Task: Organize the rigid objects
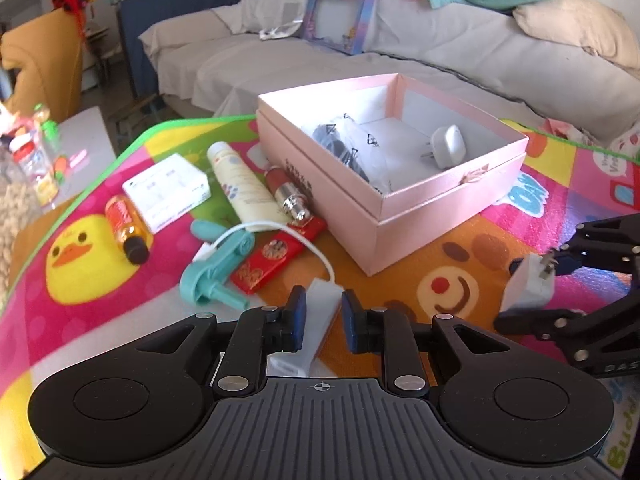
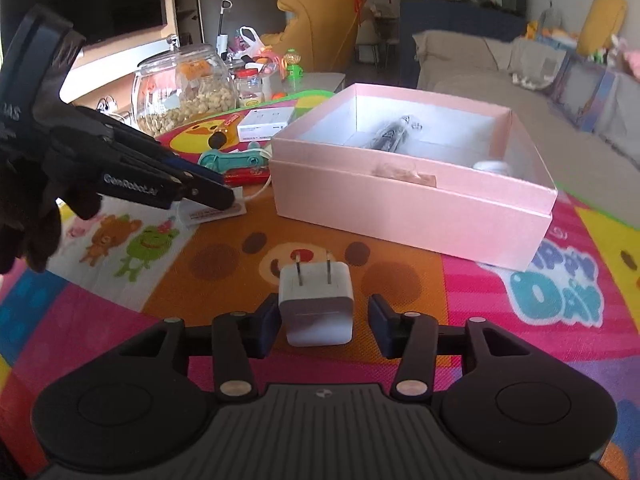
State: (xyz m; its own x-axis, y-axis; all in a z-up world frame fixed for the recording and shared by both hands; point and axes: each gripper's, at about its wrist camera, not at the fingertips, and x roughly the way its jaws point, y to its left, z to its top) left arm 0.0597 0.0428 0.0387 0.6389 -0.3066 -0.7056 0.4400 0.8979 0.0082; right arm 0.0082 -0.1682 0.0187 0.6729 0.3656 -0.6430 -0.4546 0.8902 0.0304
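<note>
Right hand-held gripper [image 2: 322, 326] open around white charger [image 2: 316, 306], not clamped; left hand-held gripper [image 1: 323, 318] open astride white block [image 1: 310, 334], likely both headed for pink box [image 1: 404, 216].

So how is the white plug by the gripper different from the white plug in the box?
The outer plug sits between the right gripper fingers, above the mat; the other plug lies inside the pink box.
The outer plug looks blocky and square; the boxed plug looks rounder.
The outer plug's prongs point away from the gripper; the boxed plug's point sideways.
Both are white with two metal prongs.
</note>
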